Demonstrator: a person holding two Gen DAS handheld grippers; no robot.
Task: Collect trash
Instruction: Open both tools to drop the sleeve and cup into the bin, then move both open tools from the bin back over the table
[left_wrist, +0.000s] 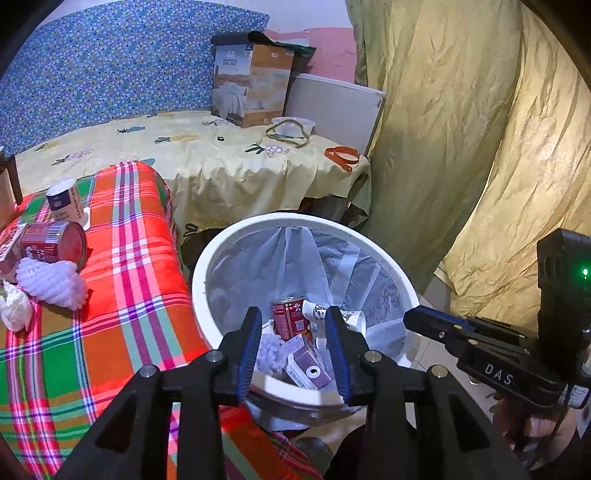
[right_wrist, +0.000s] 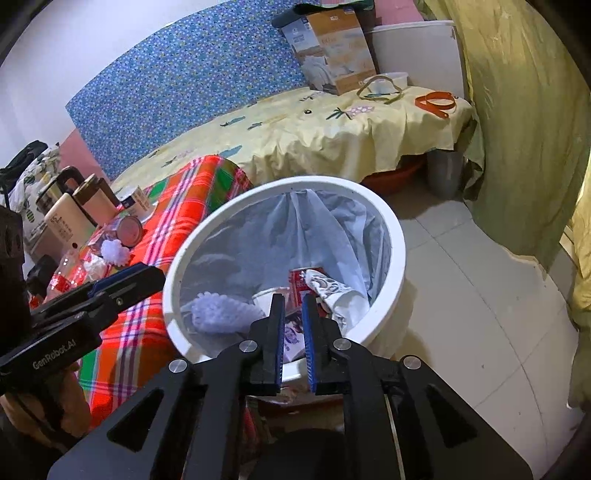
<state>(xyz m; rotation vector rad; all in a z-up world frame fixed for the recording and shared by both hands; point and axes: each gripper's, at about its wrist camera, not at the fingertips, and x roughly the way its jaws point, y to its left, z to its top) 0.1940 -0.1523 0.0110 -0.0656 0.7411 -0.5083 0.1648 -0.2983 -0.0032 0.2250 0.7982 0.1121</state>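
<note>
Hovering over white bin (left_wrist: 207, 266) rim: left gripper (left_wrist: 293, 347), jaws open, holding nothing; right gripper (right_wrist: 293, 332), jaws nearly closed with a narrow gap, holding nothing. Lying inside bin liner: red can (left_wrist: 290, 317), purple carton (left_wrist: 308, 369), white foam net (right_wrist: 218, 314), crumpled wrapper (right_wrist: 332, 291). Remaining on plaid-covered desk (left_wrist: 140, 280), near its edge beside bin: second red can (left_wrist: 55, 243), foam net (left_wrist: 51, 282), paper cup (left_wrist: 66, 201). Tiled floor (right_wrist: 461, 295) lying open to the right of bin; curtain (left_wrist: 461, 147) bounding beyond.
</note>
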